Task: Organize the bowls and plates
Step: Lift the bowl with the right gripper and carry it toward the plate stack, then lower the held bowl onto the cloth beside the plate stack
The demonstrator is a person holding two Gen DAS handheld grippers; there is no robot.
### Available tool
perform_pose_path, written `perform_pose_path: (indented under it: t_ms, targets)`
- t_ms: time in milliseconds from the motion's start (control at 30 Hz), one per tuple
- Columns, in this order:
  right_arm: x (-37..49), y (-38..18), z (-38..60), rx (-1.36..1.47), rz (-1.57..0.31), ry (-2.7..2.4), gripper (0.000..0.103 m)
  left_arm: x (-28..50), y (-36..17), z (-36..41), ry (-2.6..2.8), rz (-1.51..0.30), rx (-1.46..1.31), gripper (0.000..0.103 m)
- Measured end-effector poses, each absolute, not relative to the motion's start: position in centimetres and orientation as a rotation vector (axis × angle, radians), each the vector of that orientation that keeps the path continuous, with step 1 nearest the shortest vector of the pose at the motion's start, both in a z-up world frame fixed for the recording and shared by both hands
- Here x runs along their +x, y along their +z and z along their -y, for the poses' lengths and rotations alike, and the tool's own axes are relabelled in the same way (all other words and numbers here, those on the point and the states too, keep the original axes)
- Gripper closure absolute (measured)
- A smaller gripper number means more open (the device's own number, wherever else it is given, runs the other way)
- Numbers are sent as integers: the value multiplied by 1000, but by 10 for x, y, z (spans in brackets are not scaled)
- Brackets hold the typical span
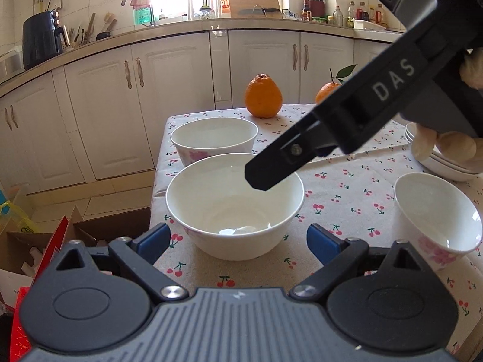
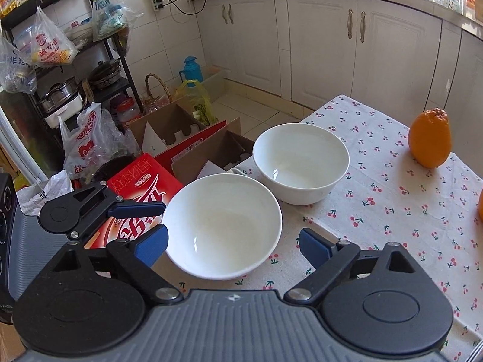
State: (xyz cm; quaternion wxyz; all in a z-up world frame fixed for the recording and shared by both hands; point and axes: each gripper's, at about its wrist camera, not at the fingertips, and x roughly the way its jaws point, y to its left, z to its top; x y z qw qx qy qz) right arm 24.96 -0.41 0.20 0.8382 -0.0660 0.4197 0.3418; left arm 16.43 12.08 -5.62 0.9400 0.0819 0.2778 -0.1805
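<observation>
A plain white bowl (image 1: 234, 205) (image 2: 223, 226) stands near the table's left edge. My left gripper (image 1: 238, 239) is open, its blue fingertips either side of that bowl and clear of it. The right gripper (image 2: 234, 244) is open too and straddles the same bowl from another side; its black finger (image 1: 262, 175) reaches over the rim. In the right wrist view, the left gripper's blue finger (image 2: 139, 208) lies by the bowl's left rim. Behind stands a second bowl (image 1: 214, 138) (image 2: 302, 163) with pink flowers. A smaller flowered bowl (image 1: 434, 220) and stacked plates (image 1: 446, 169) are at the right.
The table (image 1: 347, 187) has a cherry-print cloth (image 2: 392, 199). Two oranges (image 1: 262, 96) (image 1: 327, 92) sit at its far end. Open cardboard boxes (image 2: 181, 132) and a red carton (image 2: 135, 187) crowd the floor past the left edge. A hand (image 1: 446, 144) holds the right gripper over the plates.
</observation>
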Motion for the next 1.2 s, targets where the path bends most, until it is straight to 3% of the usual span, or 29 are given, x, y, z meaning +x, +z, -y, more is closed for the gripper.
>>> perform_pose_path:
  t_ms: [733,1200]
  targets:
    - [291,-25,-8,-75,-1001,764,36,178,-60,-120,-394,-572,153,9]
    - [288,-20,-2,-42,-1012,776,36,175,-54,-119,-405,-579,159,9]
